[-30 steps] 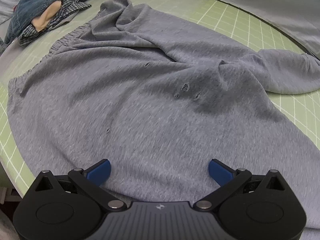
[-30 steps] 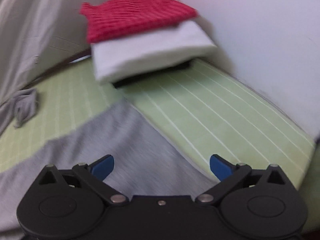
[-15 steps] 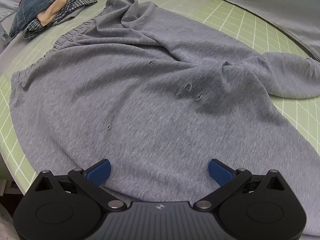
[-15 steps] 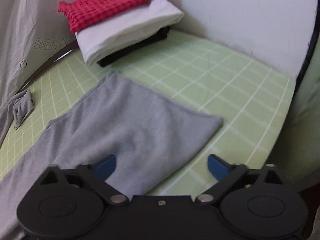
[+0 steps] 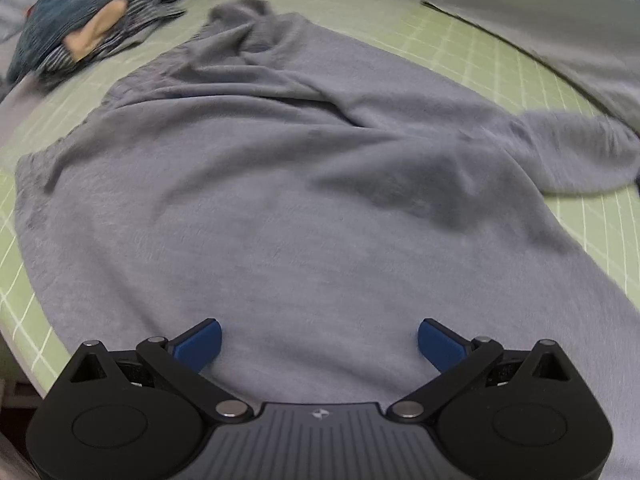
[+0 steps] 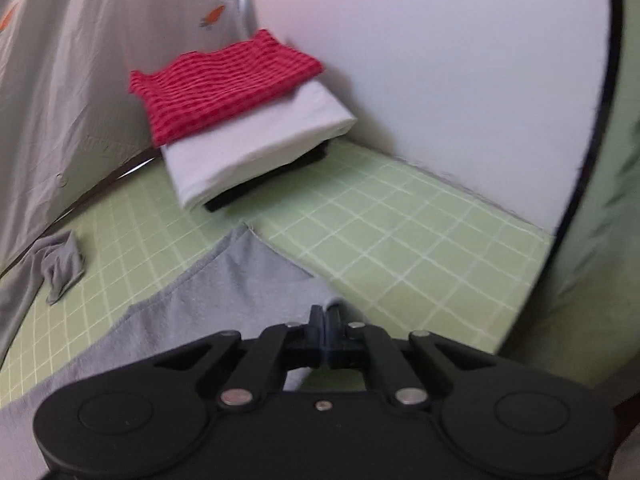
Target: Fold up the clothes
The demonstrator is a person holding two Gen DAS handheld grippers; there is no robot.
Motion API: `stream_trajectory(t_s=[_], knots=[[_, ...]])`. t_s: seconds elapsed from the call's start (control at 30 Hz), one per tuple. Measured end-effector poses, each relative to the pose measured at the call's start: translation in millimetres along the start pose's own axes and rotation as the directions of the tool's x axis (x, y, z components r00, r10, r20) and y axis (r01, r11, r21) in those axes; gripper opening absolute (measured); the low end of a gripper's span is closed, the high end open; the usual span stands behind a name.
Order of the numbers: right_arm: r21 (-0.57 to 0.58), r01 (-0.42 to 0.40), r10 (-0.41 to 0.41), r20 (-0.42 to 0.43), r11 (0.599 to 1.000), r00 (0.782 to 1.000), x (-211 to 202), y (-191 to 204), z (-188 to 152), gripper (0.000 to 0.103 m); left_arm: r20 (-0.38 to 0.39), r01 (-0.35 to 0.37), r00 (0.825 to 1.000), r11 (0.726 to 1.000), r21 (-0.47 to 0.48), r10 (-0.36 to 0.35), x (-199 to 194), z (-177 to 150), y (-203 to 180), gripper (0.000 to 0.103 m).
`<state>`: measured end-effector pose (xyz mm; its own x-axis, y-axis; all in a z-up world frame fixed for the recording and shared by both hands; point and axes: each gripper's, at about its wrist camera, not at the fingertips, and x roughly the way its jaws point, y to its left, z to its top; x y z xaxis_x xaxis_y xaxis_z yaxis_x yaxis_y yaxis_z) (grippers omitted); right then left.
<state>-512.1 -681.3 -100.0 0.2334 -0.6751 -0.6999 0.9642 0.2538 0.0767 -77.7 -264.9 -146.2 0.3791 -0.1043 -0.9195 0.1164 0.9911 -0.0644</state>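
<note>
We are pinching hem corner of grey pants with right gripper, jaws clamped on it; left gripper hovering wide over pants sprawling across mat. Soft, limp, light; likely best taken by hems, waistband.

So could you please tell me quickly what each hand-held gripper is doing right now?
Left hand-held gripper: open, above the grey trousers.
Right hand-held gripper: closed on the trouser leg's hem.
</note>
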Motion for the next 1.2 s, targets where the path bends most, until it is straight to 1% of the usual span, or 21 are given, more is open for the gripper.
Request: stream_trajectory(t_s=[0.03, 0.1, 0.17, 0.2, 0.23, 0.3, 0.37, 0.4, 0.43, 0.5, 0.6, 0.7, 0.8, 0.9, 1.07, 1.2], knots=[[-0.008, 0.022, -0.022, -0.004, 1.0, 1.0, -0.3, -3.0, 0.8, 0.001, 0.003, 0.01, 1.0, 1.0, -0.014, -0.01, -0.9, 0.5, 6.6, 0.103], [-0.093, 0.085, -0.092, -0.067, 0.992, 0.994, 11.9, -0.3, -6.8, 0.003, 0.009, 0.031, 0.999, 0.999, -0.041, -0.031, -2.8, 1.4, 19.8, 0.103], [-0.12, 0.113, -0.125, -0.103, 0.986, 0.987, 16.2, 3.8, -11.1, 0.021, 0.02, 0.024, 1.0, 0.998, -0.053, -0.023, -6.0, 4.1, 32.7, 0.103], [-0.117, 0.129, -0.141, -0.099, 0.985, 0.985, 13.8, 7.3, -11.9, 0.05, 0.026, 0.017, 1.0, 0.998, -0.057, -0.016, -7.8, 5.7, 39.1, 0.103], [-0.114, 0.135, -0.144, -0.076, 0.984, 0.987, 8.8, 12.7, -11.5, 0.071, 0.033, 0.01, 0.999, 0.998, -0.061, -0.009, -9.6, 7.3, 45.5, 0.103], [-0.111, 0.145, -0.15, -0.033, 0.983, 0.988, -0.8, 23.5, -10.7, 0.079, 0.045, 0.009, 0.999, 0.997, -0.078, -0.006, -14.2, 12.0, 60.1, 0.103], [-0.131, 0.118, -0.121, -0.01, 0.984, 0.993, -4.9, 40.3, -10.1, 0.086, 0.058, 0.016, 0.998, 0.995, -0.1, -0.01, -18.9, 18.8, 75.2, 0.103], [-0.142, 0.099, -0.1, 0.0, 0.985, 0.995, -6.6, 50.4, -9.6, 0.094, 0.065, 0.019, 0.998, 0.994, -0.111, -0.012, -21.2, 22.2, 82.8, 0.103], [-0.153, 0.08, -0.079, 0.009, 0.985, 0.997, -8.3, 60.5, -9.0, 0.1, 0.073, 0.015, 0.997, 0.993, -0.119, -0.007, -22.8, 27.3, 89.6, 0.103], [-0.176, 0.041, -0.037, 0.026, 0.984, 0.999, -10.5, 84.0, -10.7, 0.1, 0.089, -0.005, 0.996, 0.991, -0.13, 0.017, -24.5, 39.9, 102.4, 0.103], [-0.185, -0.017, 0.02, 0.018, 0.983, 1.0, -16.3, 116.9, -17.4, 0.102, 0.108, -0.01, 0.994, 0.99, -0.137, 0.025, -24.4, 61.3, 117.7, 0.103], [-0.171, -0.081, 0.085, 0.012, 0.982, 0.996, -21.0, 146.5, -28.8, 0.102, 0.137, -0.021, 0.99, 0.993, -0.112, 0.037, -22.8, 82.0, 127.3, 0.103], [-0.211, -0.12, 0.119, -0.013, 0.97, 0.993, -18.1, 178.6, -36.2, 0.102, 0.145, -0.041, 0.988, 0.995, -0.094, 0.055, -17.2, 101.3, 134.8, 0.103], [-0.25, -0.158, 0.153, -0.04, 0.955, 0.987, -15.1, 210.8, -43.6, 0.102, 0.143, -0.049, 0.988, 0.995, -0.087, 0.061, -6.5, 119.1, 142.2, 0.103], [-0.309, -0.223, 0.206, -0.086, 0.925, 0.975, -9.6, 264.0, -55.1, 0.102, 0.117, -0.074, 0.99, 0.995, -0.063, 0.081, 19.5, 146.3, 145.6, 0.103], [-0.314, -0.277, 0.258, -0.103, 0.908, 0.961, 9.3, 297.3, -43.5, 0.102, 0.113, -0.074, 0.99, 0.995, -0.06, 0.081, 38.1, 167.2, 140.8, 0.103]])
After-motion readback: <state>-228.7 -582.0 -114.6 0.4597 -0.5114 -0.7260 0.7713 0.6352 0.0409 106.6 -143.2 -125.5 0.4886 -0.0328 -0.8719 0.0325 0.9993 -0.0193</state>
